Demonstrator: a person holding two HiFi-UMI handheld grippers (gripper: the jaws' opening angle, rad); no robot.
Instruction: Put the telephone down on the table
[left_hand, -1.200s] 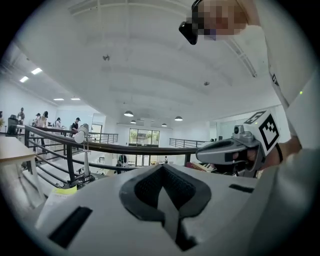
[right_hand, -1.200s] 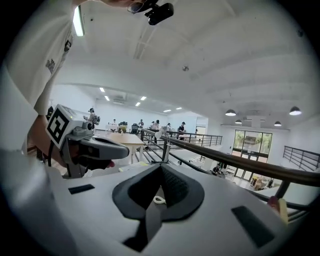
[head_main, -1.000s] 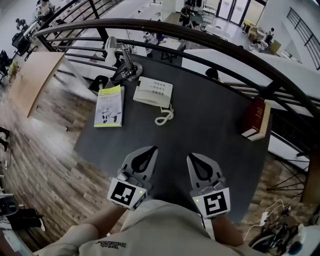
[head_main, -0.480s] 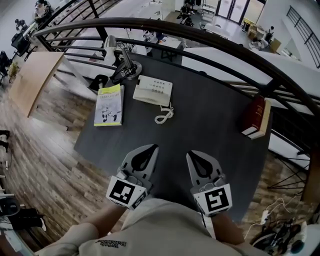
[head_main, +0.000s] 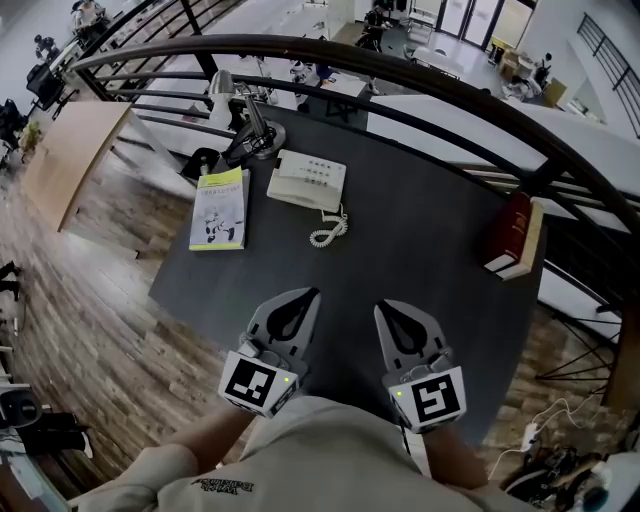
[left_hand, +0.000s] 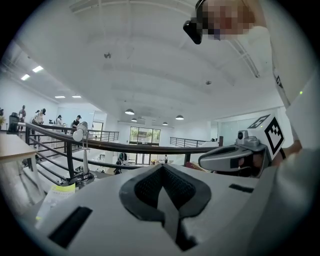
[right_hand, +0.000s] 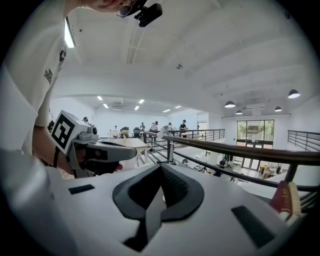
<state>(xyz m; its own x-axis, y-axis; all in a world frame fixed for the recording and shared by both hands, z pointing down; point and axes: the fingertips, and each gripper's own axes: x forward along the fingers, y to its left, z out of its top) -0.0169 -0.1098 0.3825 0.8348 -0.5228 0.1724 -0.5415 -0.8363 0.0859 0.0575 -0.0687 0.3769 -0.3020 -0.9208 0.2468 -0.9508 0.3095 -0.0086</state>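
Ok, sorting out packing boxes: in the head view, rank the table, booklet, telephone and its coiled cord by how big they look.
1. The table, by far the largest.
2. The booklet and the telephone: about alike, so not ranked.
3. The coiled cord, the smallest.

The print on the booklet (head_main: 219, 208) and telephone (head_main: 307, 183) is too small to read.

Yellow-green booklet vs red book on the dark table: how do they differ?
The thin yellow-green booklet has a printed cover; the thick red hardback book looks plain. The booklet lies by the white telephone at the dark table's left edge; the red book sits alone at its right edge. Both are closed.
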